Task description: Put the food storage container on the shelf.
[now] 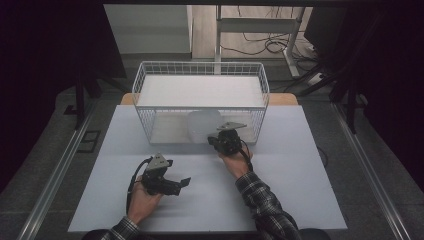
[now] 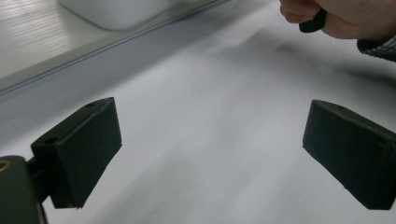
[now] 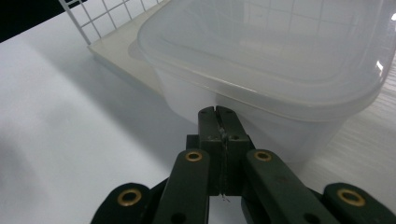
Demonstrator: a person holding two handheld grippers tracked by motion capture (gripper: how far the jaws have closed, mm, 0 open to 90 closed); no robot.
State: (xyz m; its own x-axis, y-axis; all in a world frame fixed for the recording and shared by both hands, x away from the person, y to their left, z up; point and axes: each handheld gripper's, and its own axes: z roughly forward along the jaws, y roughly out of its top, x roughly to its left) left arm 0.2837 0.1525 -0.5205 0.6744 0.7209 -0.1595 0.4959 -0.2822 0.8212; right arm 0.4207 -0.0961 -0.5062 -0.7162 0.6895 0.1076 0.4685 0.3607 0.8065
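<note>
A translucent plastic container [image 1: 202, 125] with a lid stands on the lower board of a white wire rack [image 1: 142, 80]. My right gripper [image 1: 216, 138] points into the rack's open front. In the right gripper view its jaws are pressed together with nothing between them, and my right gripper [image 3: 218, 112] has its tips at the container [image 3: 261, 60] wall just under the lid's rim. My left gripper [image 1: 180, 186] hovers low over the white table [image 1: 280, 190], left of centre. In the left gripper view my left gripper [image 2: 212, 140] is wide open, with bare table between its pads [image 2: 81, 149].
The rack's upper shelf [image 1: 200, 90] is a flat white board above the container. The right hand [image 2: 336, 16] holding its gripper appears at the top right of the left gripper view. Table legs and cables [image 1: 260, 45] lie on the floor beyond the table.
</note>
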